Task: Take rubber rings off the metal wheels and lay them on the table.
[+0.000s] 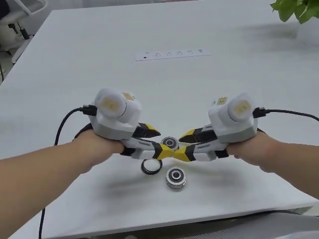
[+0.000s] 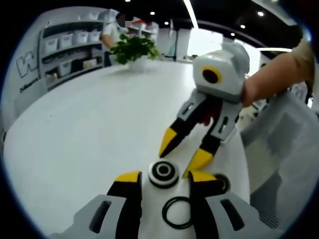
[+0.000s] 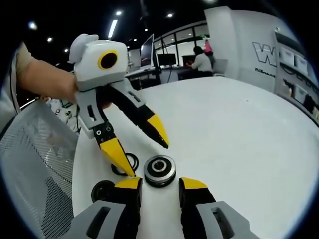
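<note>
A metal wheel (image 1: 169, 143) with a dark outer band lies flat on the white table (image 1: 99, 59). My left gripper (image 1: 158, 142) comes at it from the left and my right gripper (image 1: 183, 144) from the right. Both stand open. In the left gripper view the wheel (image 2: 163, 173) sits between my left gripper's (image 2: 164, 177) yellow tips, with the right gripper (image 2: 182, 155) opposite. In the right gripper view the wheel (image 3: 160, 170) lies just ahead of my right gripper (image 3: 160, 183). A loose black rubber ring (image 1: 151, 166) lies on the table below the left gripper.
A second wheel (image 1: 175, 178) lies near the table's front edge, right of the loose ring. A white strip with sockets (image 1: 172, 54) is set into the table farther back. A green plant (image 1: 295, 9) stands at the far right corner.
</note>
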